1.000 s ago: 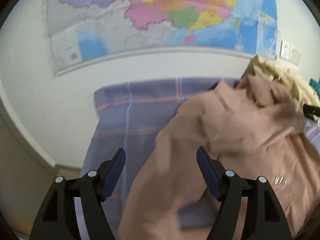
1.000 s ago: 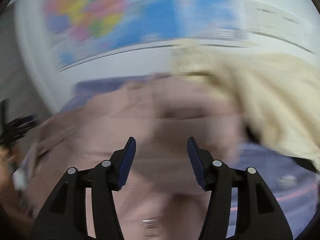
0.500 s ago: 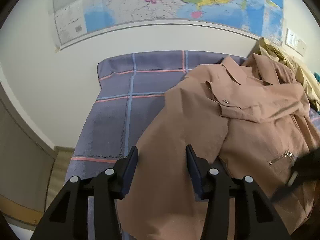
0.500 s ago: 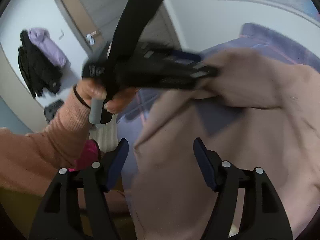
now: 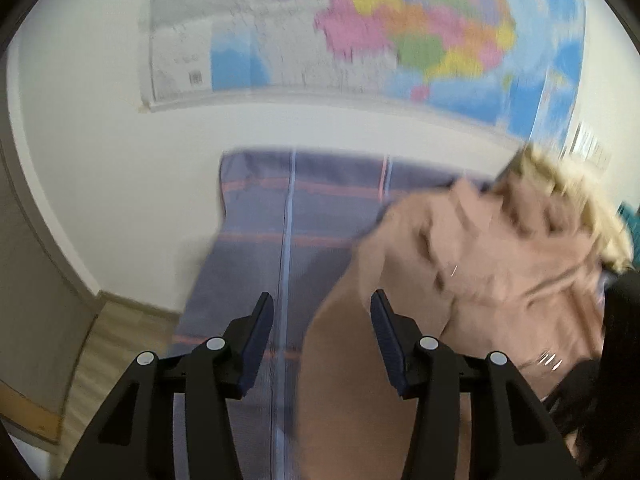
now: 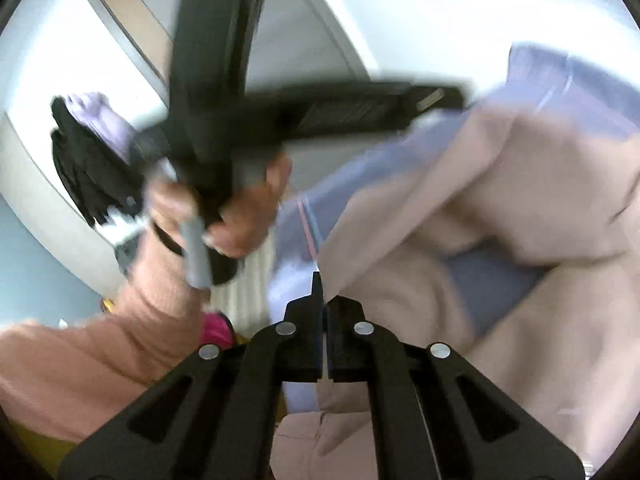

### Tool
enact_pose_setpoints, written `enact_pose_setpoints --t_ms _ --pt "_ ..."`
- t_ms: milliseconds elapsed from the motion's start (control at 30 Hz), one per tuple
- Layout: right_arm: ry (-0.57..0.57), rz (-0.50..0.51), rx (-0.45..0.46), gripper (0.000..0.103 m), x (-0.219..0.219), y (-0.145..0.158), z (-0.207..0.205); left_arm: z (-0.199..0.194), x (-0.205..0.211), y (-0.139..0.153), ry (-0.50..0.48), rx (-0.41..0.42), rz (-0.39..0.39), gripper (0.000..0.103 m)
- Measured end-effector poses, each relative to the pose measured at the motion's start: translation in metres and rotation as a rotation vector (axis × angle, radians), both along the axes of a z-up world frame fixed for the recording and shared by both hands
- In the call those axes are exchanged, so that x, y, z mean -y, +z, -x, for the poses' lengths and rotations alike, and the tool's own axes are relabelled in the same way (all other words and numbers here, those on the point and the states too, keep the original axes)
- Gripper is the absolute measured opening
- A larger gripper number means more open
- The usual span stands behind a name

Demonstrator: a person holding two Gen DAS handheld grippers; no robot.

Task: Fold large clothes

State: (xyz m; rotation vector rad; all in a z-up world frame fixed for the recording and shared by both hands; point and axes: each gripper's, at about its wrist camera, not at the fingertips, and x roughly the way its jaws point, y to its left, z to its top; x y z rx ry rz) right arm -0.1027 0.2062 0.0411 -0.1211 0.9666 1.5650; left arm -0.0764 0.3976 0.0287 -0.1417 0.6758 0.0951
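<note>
A tan jacket [image 5: 480,272] lies crumpled on a bed with a purple plaid sheet [image 5: 280,220]. My left gripper [image 5: 322,320] hovers over the jacket's left edge. Its jaws stand partly apart, with fabric beside the right pad [image 5: 386,340] and bare sheet beside the left one. In the right wrist view my right gripper [image 6: 322,288] is shut, and the jacket's edge [image 6: 400,220] comes down to its tips. Beyond it, a hand [image 6: 224,216] holds the left tool's black body [image 6: 340,112]. The picture is blurred.
A coloured map [image 5: 400,40] hangs on the white wall behind the bed. A cream garment [image 5: 580,200] lies at the jacket's far right. Dark and lilac clothes [image 6: 88,160] hang on the far wall. Wooden floor [image 5: 112,340] shows left of the bed. A pink sleeve [image 6: 80,352] fills the lower left.
The right gripper's jaws went from wide apart to shut at the jacket's edge. The left gripper's jaws narrowed a second ago and its view has since tilted up and blurred.
</note>
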Motion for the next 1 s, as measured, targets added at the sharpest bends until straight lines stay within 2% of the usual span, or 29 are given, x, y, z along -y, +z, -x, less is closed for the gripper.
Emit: enact_pose_setpoints --t_ms 100,167,233,267,333,433,567,633,667,700,767,800,867,1000 --pt "-0.064 -0.070 -0.002 0.001 0.043 0.045 -0.028 0.012 -0.010 0.029 -0.003 0.101 0.058 0.053" --pt "-0.128 -0.101 0.014 0.001 0.082 0.074 -0.052 0.014 -0.009 0.044 -0.005 0.142 0.067 0.053" --pt "-0.169 -0.118 0.019 0.001 0.114 0.095 -0.072 0.010 0.000 0.050 -0.032 0.156 0.069 0.054" --pt "-0.200 -0.107 0.051 0.002 0.132 0.103 -0.080 0.007 0.006 0.049 -0.047 0.151 0.065 0.056" --pt "-0.263 -0.083 0.081 0.002 0.163 0.108 -0.094 -0.003 0.023 0.042 -0.087 0.124 0.047 0.057" --pt "-0.380 -0.001 0.063 0.004 0.203 0.091 -0.124 -0.028 0.057 0.016 -0.168 0.032 0.025 0.057" --pt "-0.546 0.122 -0.042 0.008 0.247 0.033 -0.163 -0.059 0.093 -0.021 -0.239 -0.070 0.004 0.057" --pt "-0.624 0.156 -0.058 0.029 0.263 0.009 -0.171 -0.072 0.107 -0.037 -0.255 -0.111 -0.011 0.057" --pt "-0.670 0.155 -0.061 0.049 0.274 0.002 -0.169 -0.080 0.113 -0.045 -0.259 -0.137 -0.016 0.057" --pt "-0.705 0.140 -0.059 0.056 0.286 -0.004 -0.167 -0.087 0.118 -0.053 -0.262 -0.161 -0.018 0.057" --pt "-0.718 0.100 -0.027 0.062 0.301 -0.007 -0.153 -0.096 0.125 -0.063 -0.267 -0.188 -0.026 0.057" --pt "-0.718 0.079 -0.014 0.072 0.308 -0.010 -0.146 -0.100 0.128 -0.068 -0.262 -0.200 -0.035 0.057" --pt "-0.704 0.060 0.023 0.077 0.306 -0.012 -0.130 -0.104 0.132 -0.072 -0.258 -0.206 -0.037 0.057" --pt "-0.666 0.162 0.188 0.077 0.291 -0.031 -0.098 -0.109 0.133 -0.075 -0.245 -0.204 -0.041 0.057"
